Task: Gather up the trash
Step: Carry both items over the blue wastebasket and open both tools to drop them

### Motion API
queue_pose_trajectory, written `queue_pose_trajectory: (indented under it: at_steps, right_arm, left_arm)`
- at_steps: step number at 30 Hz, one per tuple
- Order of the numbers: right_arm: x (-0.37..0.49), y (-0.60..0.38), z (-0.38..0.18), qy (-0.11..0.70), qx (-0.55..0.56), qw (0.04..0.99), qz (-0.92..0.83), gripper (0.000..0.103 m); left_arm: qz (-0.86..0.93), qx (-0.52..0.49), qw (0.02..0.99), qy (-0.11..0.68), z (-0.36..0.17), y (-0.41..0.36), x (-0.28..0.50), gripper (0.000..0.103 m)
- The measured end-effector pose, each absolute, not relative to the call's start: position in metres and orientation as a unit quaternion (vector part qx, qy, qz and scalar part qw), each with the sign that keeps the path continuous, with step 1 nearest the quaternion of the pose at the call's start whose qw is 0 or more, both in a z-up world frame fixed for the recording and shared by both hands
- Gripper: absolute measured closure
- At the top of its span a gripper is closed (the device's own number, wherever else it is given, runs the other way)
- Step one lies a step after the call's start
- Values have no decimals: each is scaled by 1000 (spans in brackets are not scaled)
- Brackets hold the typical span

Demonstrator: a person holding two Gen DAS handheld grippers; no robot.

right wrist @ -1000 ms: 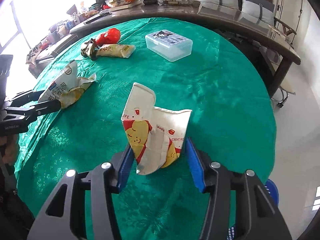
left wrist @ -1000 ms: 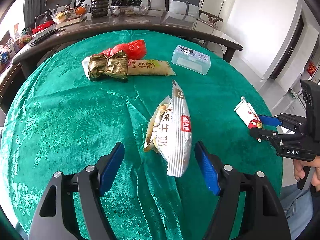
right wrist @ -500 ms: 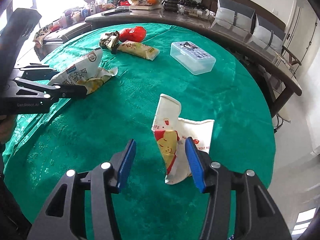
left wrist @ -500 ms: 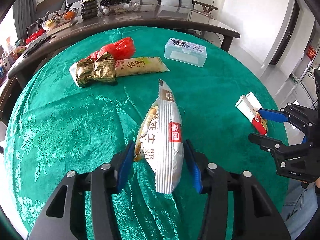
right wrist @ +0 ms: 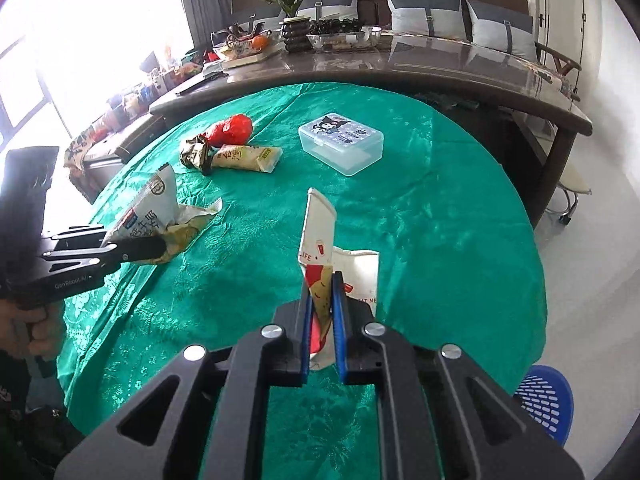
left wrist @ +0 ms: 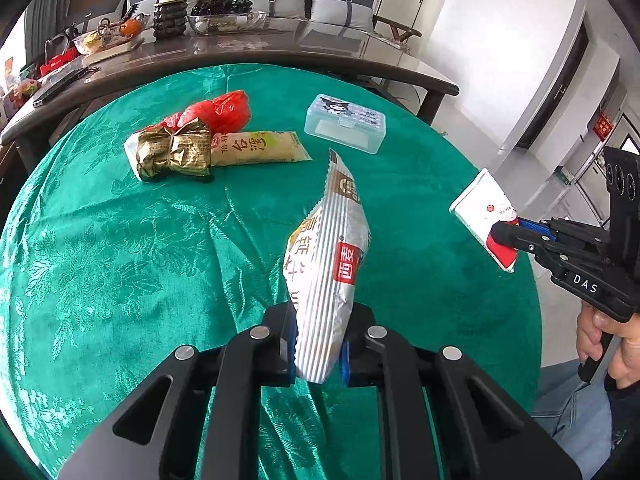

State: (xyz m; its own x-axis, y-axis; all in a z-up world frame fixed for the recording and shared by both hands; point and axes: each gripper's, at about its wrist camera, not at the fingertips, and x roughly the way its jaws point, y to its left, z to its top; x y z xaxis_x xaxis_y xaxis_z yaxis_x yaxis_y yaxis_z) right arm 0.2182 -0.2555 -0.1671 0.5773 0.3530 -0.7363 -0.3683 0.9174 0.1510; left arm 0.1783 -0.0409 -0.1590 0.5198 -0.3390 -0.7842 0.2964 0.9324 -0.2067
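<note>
My left gripper (left wrist: 318, 354) is shut on a white ribbed snack bag (left wrist: 328, 276) and holds it up over the green tablecloth (left wrist: 120, 240). My right gripper (right wrist: 322, 320) is shut on a white and red paper wrapper (right wrist: 318, 240), lifted off the cloth. The wrapper (left wrist: 486, 220) and right gripper (left wrist: 520, 236) also show at the right of the left wrist view. The snack bag (right wrist: 154, 210) and left gripper (right wrist: 148, 246) show at the left of the right wrist view. A gold foil wrapper (left wrist: 172, 152), a red plastic bag (left wrist: 220, 110) and a yellow packet (left wrist: 256, 146) lie together at the far side.
A clear plastic box (left wrist: 346, 124) with a cartoon lid sits on the far right of the cloth. A long dark table (right wrist: 400, 68) with bowls and a plant stands behind. A blue perforated basket (right wrist: 544, 400) is on the floor at the lower right.
Both grippers have closed: the left on the snack bag, the right on the paper wrapper. Both pieces are now lifted off the cloth.
</note>
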Motion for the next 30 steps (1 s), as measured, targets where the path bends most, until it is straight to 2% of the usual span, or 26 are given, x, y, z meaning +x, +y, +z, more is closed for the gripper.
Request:
queue_pose_trajectory:
  at_steps: [9, 16, 23, 30]
  right_arm:
    - [214, -305, -148, 410, 63, 888, 199, 94]
    - [202, -393, -139, 416, 90, 895, 130, 94]
    - [181, -505, -183, 469, 113, 875, 26, 94]
    - [162, -574, -227, 497, 145, 855, -35, 94]
  left_arm:
    - [-219, 9, 866, 449, -145, -93, 170, 91]
    - [-290, 35, 845, 448, -134, -184, 165, 91]
    - [-364, 64, 804, 466, -143, -301, 155, 90]
    - [-403, 91, 757, 506, -188, -404, 145, 90]
